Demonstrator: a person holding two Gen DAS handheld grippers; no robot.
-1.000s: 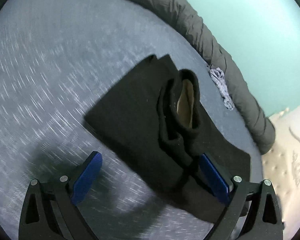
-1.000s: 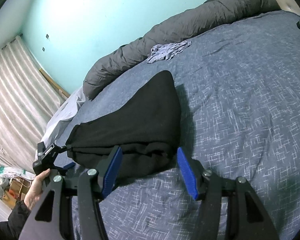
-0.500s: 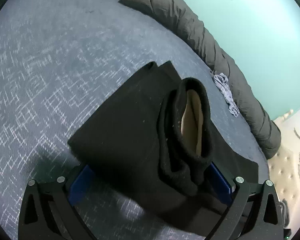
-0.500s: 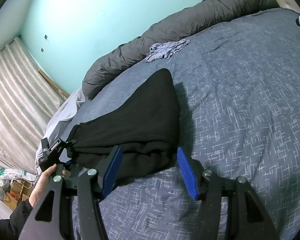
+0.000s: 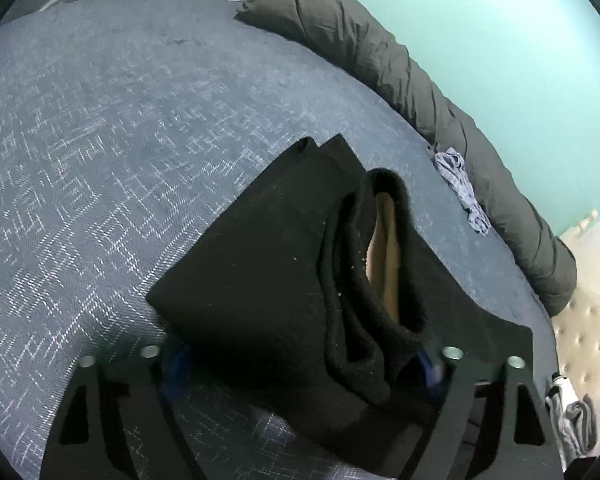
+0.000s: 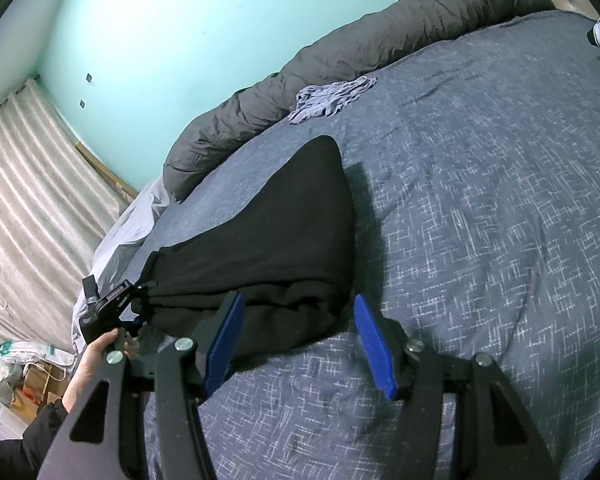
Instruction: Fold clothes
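A black folded garment lies on the blue-grey bedspread, its collar opening showing a tan lining. My left gripper straddles the garment's near edge. Its jaws are closing with the cloth between them, and its blue pads are mostly hidden by the fabric. In the right wrist view the same garment stretches leftward to the left gripper, held by a hand. My right gripper stands open at the garment's near corner, with only its left pad overlapping the cloth.
A rolled dark grey duvet runs along the turquoise wall, with a small crumpled pale blue cloth beside it. A tufted cream headboard is at the right. Curtains and floor clutter lie beyond the bed's left edge.
The left gripper has pushed forward onto the garment's edge, and its jaws have narrowed around the cloth. The right gripper and the garment's far end have stayed put.
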